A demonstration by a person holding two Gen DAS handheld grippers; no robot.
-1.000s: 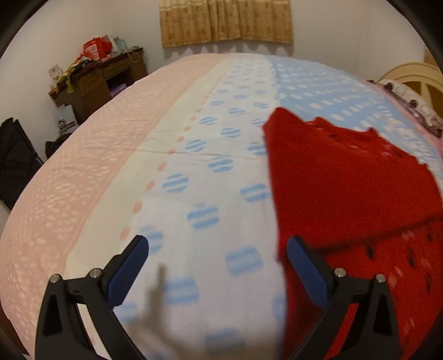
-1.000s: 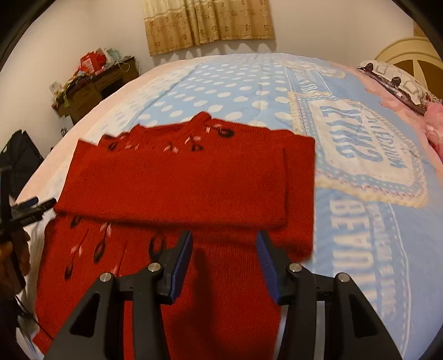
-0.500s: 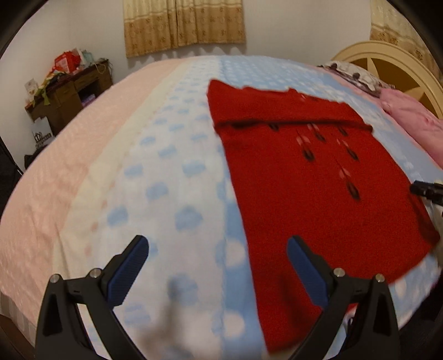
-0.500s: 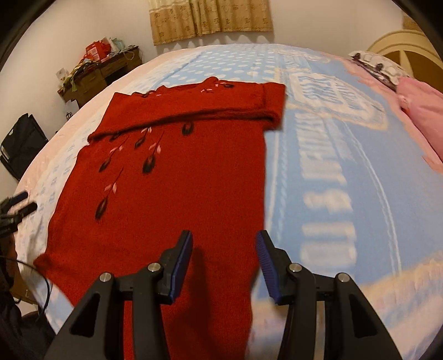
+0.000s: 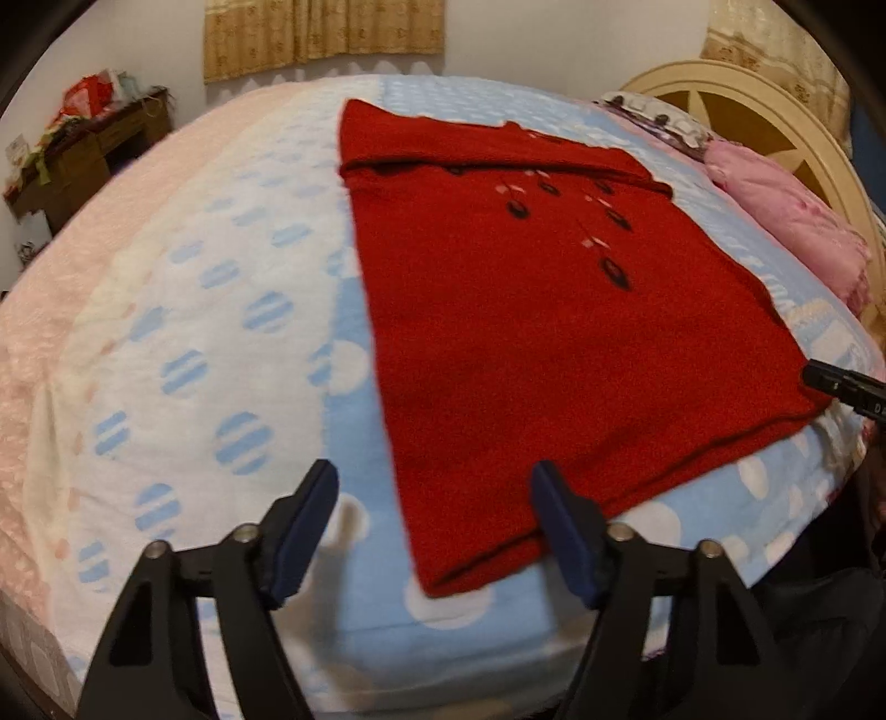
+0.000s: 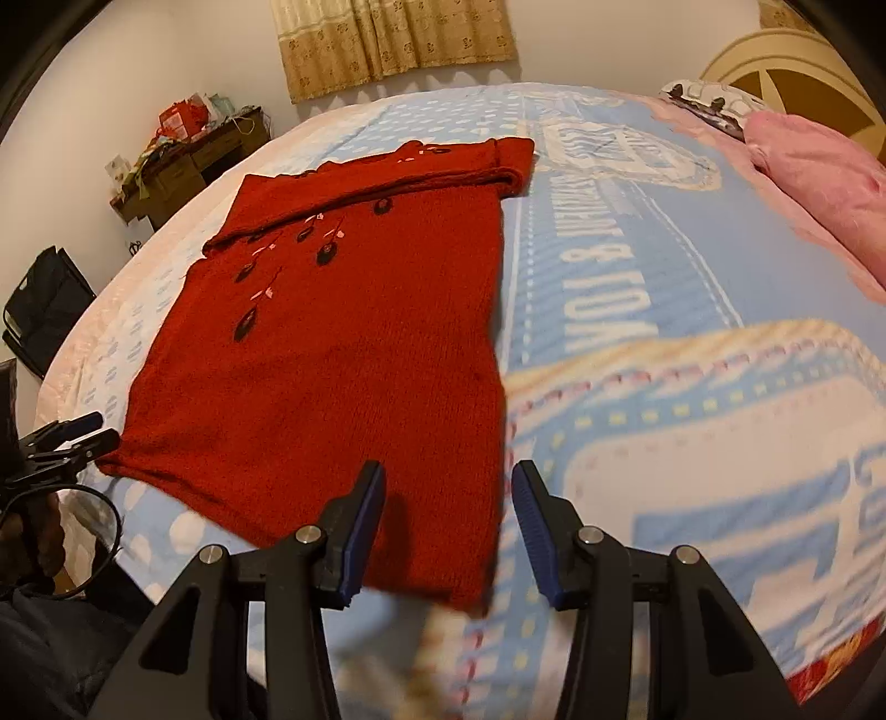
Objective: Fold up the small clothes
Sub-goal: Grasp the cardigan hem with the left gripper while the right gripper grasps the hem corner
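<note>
Left wrist: red sweater (image 5: 526, 343) flat.

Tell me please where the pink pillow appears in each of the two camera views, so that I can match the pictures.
Left wrist view: the pink pillow lies at the right edge, upper half, beyond the far right side of the red sweater.
Right wrist view: the pink pillow is in the upper right corner, far right of the red sweater.
Shared landmark: the yellow curtain at the top of both views.
</note>
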